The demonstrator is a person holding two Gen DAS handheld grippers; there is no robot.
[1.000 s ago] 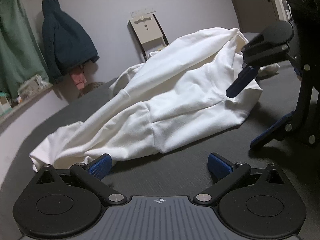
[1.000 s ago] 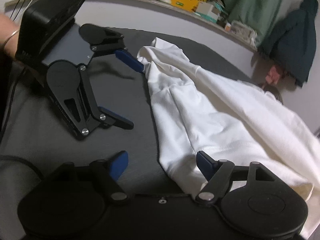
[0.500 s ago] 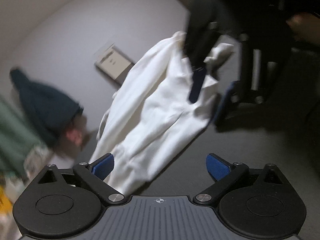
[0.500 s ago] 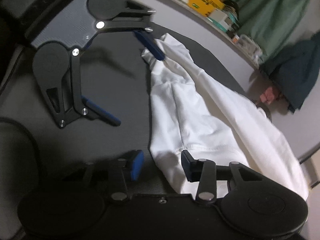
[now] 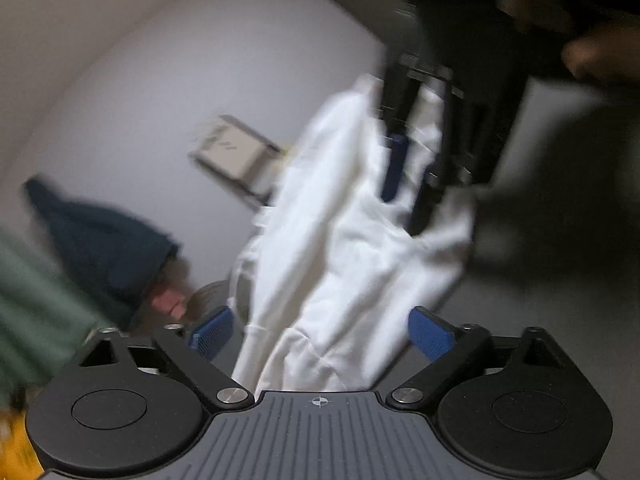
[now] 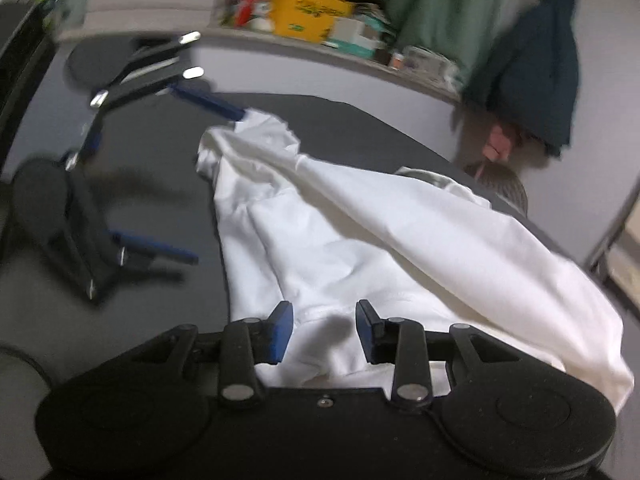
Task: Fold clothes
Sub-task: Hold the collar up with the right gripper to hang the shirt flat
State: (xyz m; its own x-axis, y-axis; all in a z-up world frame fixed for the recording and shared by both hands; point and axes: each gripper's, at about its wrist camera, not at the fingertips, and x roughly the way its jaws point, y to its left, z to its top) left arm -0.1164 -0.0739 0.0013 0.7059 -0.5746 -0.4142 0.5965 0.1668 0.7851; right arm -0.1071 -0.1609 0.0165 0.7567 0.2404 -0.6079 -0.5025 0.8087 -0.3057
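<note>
A white garment lies crumpled in a long ridge across the dark table; it also shows blurred in the left wrist view. My right gripper is open with the garment's near edge between its blue pads. My left gripper is open with its pads either side of the garment's other end. In the right wrist view the left gripper stands at the far end of the cloth, one pad touching its tip. In the left wrist view the right gripper is over the far end.
A ledge along the wall carries a yellow box and clutter. A green curtain and a dark jacket hang behind. A beige board leans on the wall. A hand holds the right gripper.
Both grippers have moved onto the garment's two ends. The right gripper's pads have narrowed around the near edge. The left gripper swung so the cloth now lies between its pads.
</note>
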